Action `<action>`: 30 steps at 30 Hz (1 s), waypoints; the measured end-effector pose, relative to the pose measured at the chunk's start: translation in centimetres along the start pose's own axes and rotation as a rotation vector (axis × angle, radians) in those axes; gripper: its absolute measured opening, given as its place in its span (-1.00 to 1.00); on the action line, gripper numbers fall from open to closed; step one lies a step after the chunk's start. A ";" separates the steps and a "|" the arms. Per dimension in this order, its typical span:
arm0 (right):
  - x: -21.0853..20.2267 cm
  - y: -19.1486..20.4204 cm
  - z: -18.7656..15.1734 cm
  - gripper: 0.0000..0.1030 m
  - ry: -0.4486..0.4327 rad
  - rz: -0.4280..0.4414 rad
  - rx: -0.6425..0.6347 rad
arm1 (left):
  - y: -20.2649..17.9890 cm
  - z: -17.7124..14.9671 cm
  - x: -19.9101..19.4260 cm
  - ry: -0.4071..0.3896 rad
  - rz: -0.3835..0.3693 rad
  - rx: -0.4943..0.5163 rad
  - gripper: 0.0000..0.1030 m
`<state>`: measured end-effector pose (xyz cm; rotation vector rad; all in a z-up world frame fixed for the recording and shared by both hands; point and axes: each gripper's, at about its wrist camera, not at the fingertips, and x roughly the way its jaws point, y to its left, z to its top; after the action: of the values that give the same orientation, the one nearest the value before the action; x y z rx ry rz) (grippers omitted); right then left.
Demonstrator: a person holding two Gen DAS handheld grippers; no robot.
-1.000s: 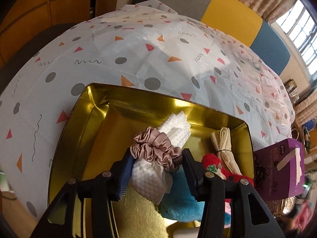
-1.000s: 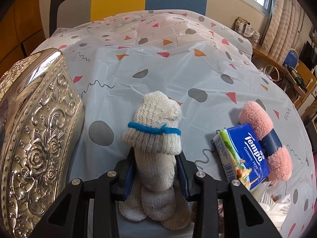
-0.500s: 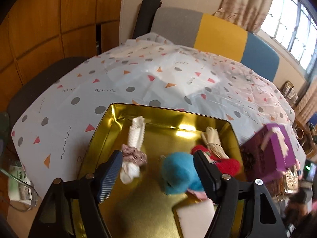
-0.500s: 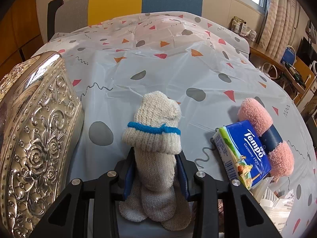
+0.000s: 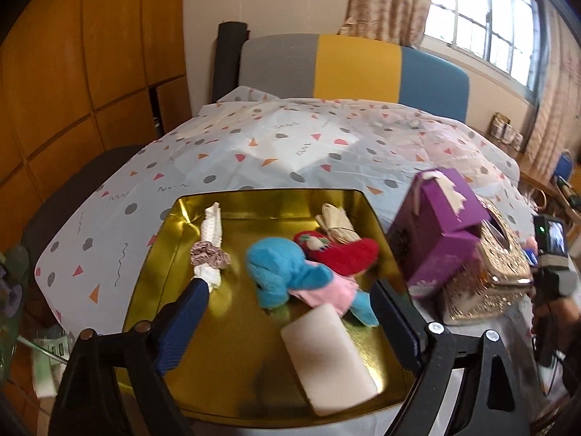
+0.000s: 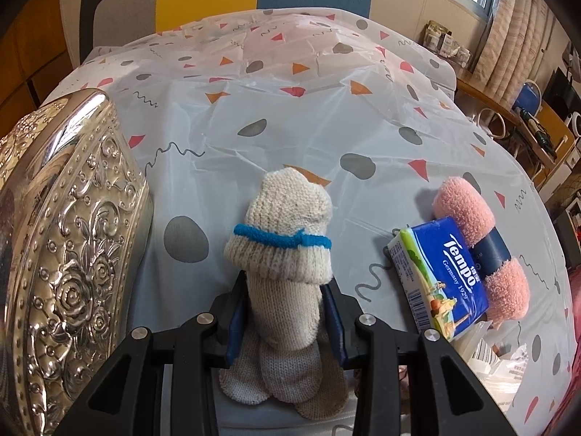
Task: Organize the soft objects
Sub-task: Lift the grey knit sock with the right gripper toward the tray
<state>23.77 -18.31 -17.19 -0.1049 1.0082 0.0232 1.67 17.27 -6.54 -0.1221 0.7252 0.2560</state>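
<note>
Left wrist view: left hand-held gripper (image 5: 287, 312), jaws opening and spread wide, nothing between them, above a gold tin tray (image 5: 261, 200) on the surface (image 5: 254, 145) under a patterned tablecloth. In the tray: white waffle cloth roll (image 5: 212, 239) ringed by a mauve satin scrunchie (image 5: 210, 256), far left; blue plush toy (image 5: 287, 265) at centre; red plush piece (image 5: 348, 250) touching it on the right; tan bundle (image 5: 336, 223), far right; white block (image 5: 328, 359), near. A purple box (image 5: 439, 232) stands just right of the tray.

Right wrist view: right hand-held gripper (image 6: 285, 314) pinching a cream knitted sock bundle (image 6: 283, 239) with a blue band, on the surface. Embossed silver tin (image 6: 72, 239) at left. Tempo tissue pack (image 6: 441, 276) at right, touching a pink fluffy roll (image 6: 468, 210) with a navy band.
</note>
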 end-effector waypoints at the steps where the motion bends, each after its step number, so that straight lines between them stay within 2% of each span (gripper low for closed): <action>1: 0.0 0.1 0.0 -0.29 0.005 -0.004 0.001 | -0.2 -0.2 -0.2 -0.002 -0.001 0.004 0.78; 9: -0.1 -0.1 1.0 -0.40 0.070 -0.003 0.056 | -1.0 -1.2 -0.7 0.006 -0.020 0.034 0.81; 13: -0.7 -0.1 1.9 -0.43 0.062 0.009 0.081 | -1.0 -1.4 -0.8 0.012 -0.030 0.027 0.81; 23: -4.9 0.6 5.8 -0.43 -0.055 -0.020 0.016 | -1.2 -2.1 -0.4 0.034 -0.041 0.037 0.82; 30: -10.6 3.9 9.5 -0.43 -0.205 0.021 -0.105 | -1.0 -2.2 -0.2 0.041 -0.050 0.025 0.82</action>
<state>25.81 -13.15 -3.52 -0.1842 0.8034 0.1038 0.38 15.80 -8.05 -0.1217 0.7647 0.1970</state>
